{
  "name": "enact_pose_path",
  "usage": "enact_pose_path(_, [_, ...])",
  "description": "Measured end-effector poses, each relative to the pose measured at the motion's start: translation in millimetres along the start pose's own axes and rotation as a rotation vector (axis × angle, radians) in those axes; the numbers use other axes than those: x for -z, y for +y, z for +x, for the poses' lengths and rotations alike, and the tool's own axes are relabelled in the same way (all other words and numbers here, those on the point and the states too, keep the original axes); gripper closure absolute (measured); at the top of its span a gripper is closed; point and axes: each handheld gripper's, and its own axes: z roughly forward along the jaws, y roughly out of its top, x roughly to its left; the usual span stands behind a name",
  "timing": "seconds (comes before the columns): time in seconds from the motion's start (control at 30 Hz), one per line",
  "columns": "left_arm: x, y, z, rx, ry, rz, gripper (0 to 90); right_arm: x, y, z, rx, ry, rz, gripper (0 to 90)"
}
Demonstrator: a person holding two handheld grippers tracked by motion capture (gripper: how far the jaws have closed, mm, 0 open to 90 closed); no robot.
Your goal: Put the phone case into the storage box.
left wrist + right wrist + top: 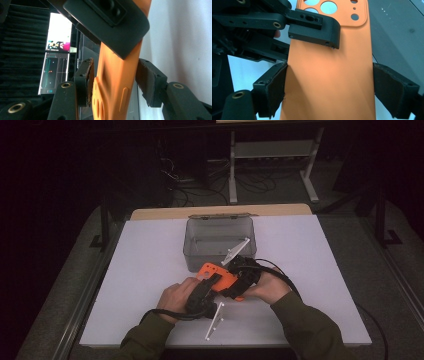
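1. Table (150,270): white; a grey bin (220,242) stands near its far edge, holding no case yet.
2. Right gripper (329,85): jaws wide, pads pressed on both long edges of the orange case (329,75), holding it just before the bin.
3. Left gripper (115,82): half-closed across the case's thickness, one pad touching, the other just clear.
4. Left to do, I judge: finish the two-handed grip or handover.

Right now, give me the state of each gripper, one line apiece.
Left gripper: around the orange phone case, one pad touching, the other apart.
Right gripper: shut on the orange phone case across its width.
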Motion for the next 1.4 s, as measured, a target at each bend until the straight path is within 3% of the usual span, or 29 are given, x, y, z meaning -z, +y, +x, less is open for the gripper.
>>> enact_pose_path(0.63, [2.4,1.6,1.3,0.003,0.004,-0.017,62.2,-1.2,-0.1,-2.2,-0.019,0.001,0.003,15.5])
enact_pose_path(1.4, [2.8,1.7,0.6,-0.031,-0.008,-0.015,72.6,-1.7,0.1,-6.5,-0.038,0.026,0.009,15.5])
